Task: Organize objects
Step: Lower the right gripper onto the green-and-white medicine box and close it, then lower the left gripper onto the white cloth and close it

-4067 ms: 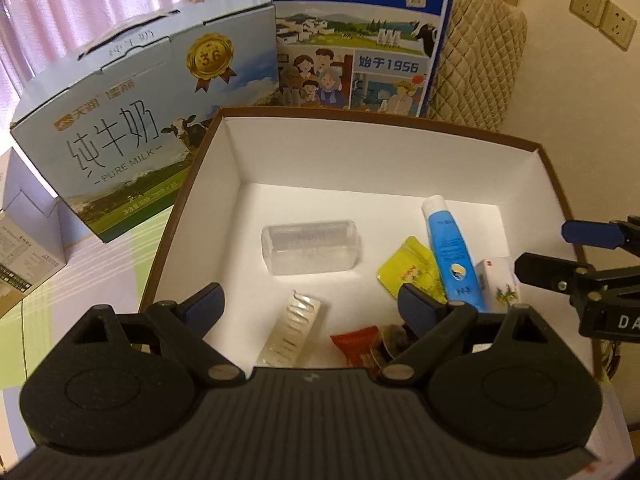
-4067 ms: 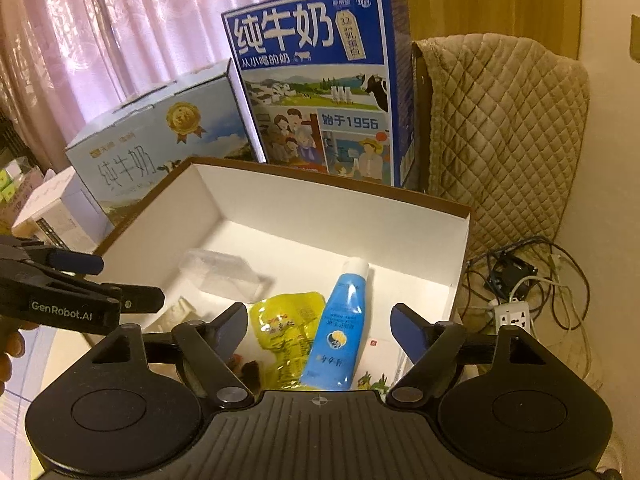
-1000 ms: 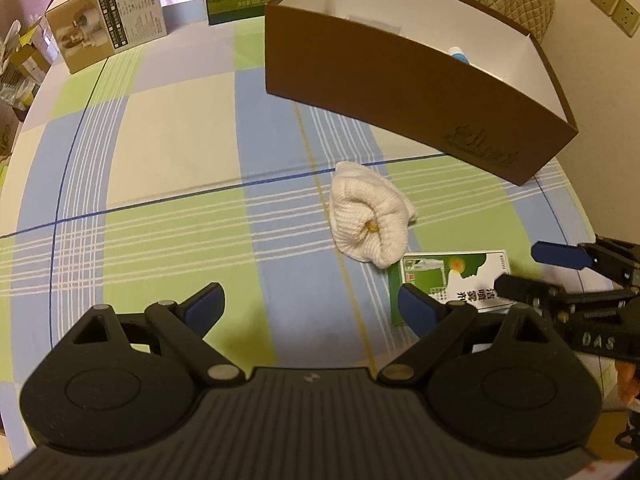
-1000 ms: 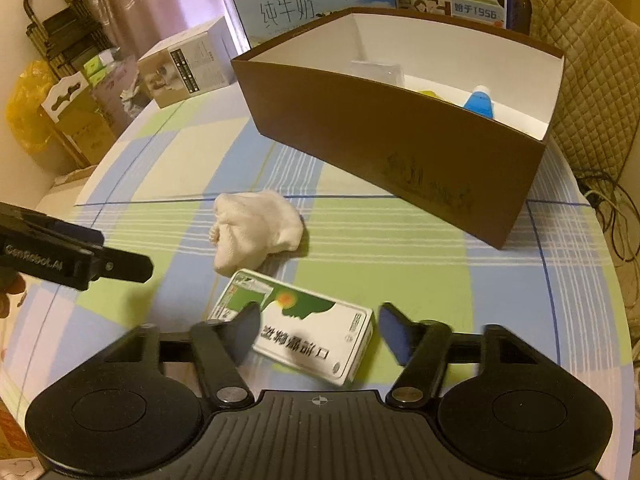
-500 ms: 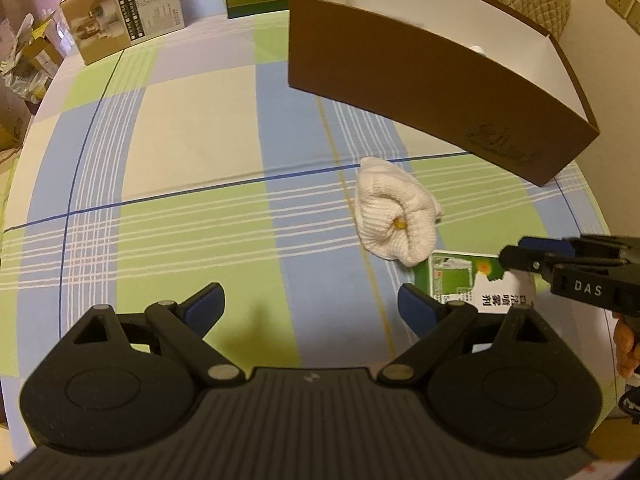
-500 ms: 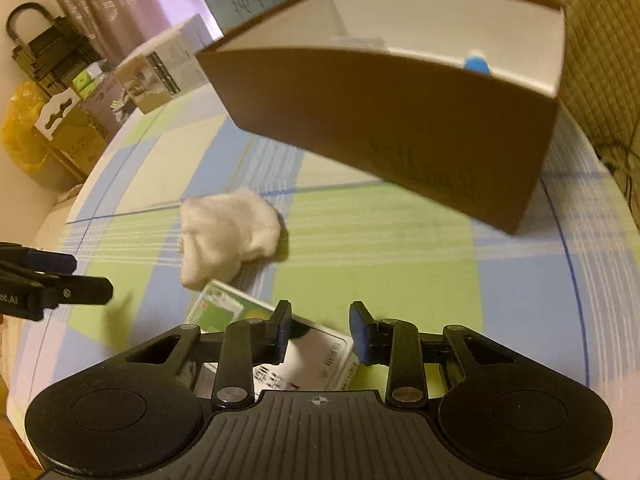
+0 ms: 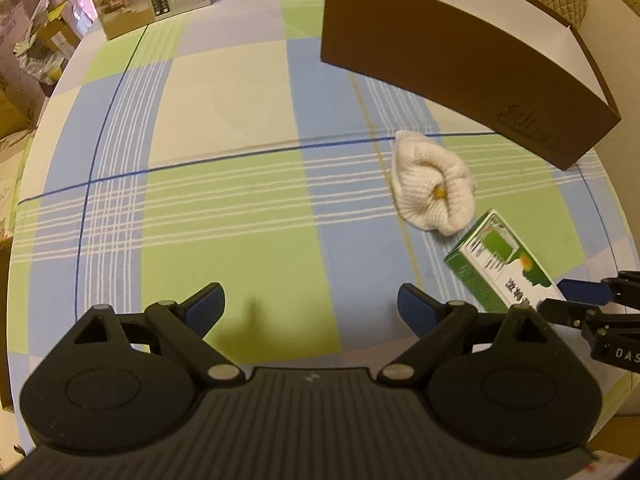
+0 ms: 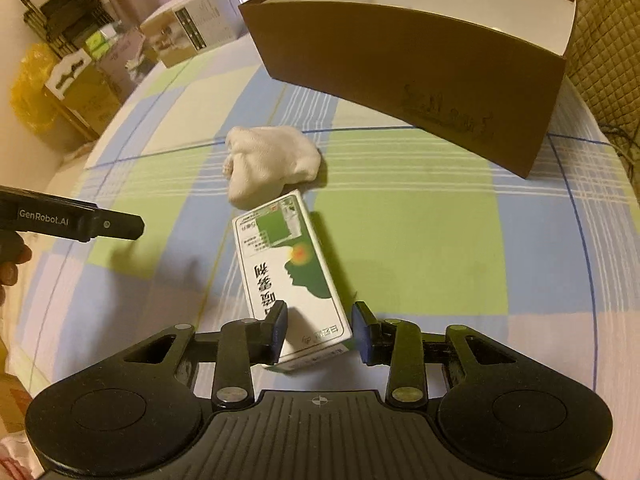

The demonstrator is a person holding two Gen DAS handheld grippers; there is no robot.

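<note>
My right tongs are clamped on the near end of the green-and-white carton, which sticks straight out ahead of them, its far end tipped toward the white knitted bundle. From the left camera the carton looks raised at an angle off the tabletop, though I can't tell whether its far corner touches the cloth below. My left tongs hang wide apart with nothing between them, over bare checked cloth, the bundle ahead and to their right.

I reckon the job now is carrying the carton into the brown box, which sits well ahead and to the right of my right tongs. The grip is only on the carton's end, so it could swing; I'd lift it level, clear the near wall fully, and lower it inside before letting go. I'd also keep it from dragging over the bundle.

The box floor is hidden behind that near wall in both views; I only see white inner sides. The carton's print is blurred.
</note>
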